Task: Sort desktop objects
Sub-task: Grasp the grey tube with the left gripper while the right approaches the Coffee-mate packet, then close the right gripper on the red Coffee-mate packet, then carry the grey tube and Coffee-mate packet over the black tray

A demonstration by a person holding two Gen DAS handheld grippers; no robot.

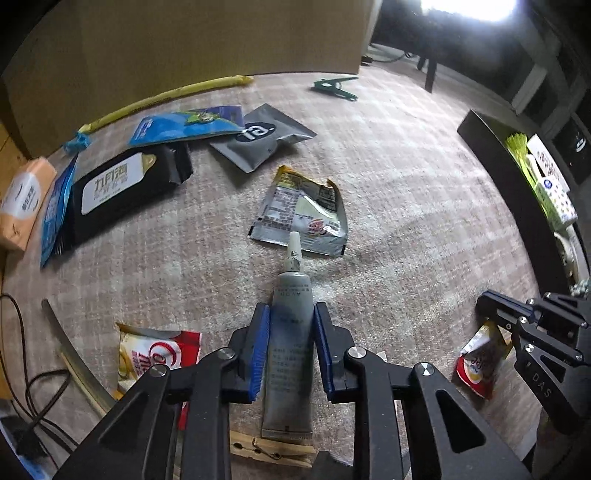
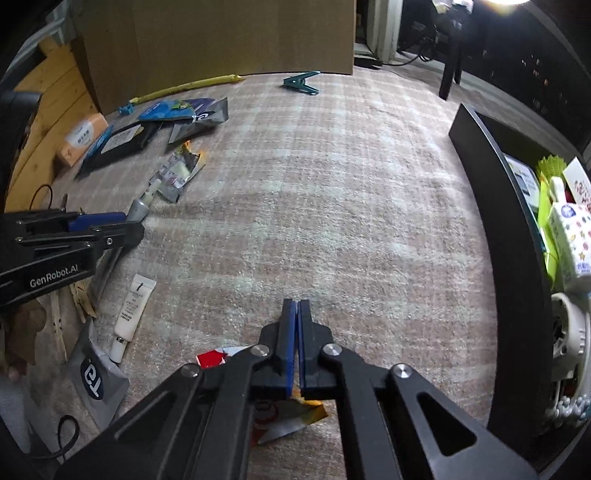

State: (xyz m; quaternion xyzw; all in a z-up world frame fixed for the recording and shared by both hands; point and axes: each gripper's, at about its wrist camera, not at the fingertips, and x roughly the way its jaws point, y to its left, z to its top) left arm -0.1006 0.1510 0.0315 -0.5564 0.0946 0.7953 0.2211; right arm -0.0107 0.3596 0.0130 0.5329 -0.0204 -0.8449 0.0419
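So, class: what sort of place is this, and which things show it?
Probably a home desk or table: checked cloth, scattered snack packets, a black storage box of household bits.

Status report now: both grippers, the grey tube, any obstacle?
Left gripper shut on grey tube. Right gripper shut, empty, above a red snack wrapper. Black bin at right, path open.

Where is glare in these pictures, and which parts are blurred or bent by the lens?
Left wrist view: a bright light blows out the top right; the green clip is smeared; the yellow stick curves with the fisheye. Right wrist view: glare at the top right corner; the black bin wall bows.
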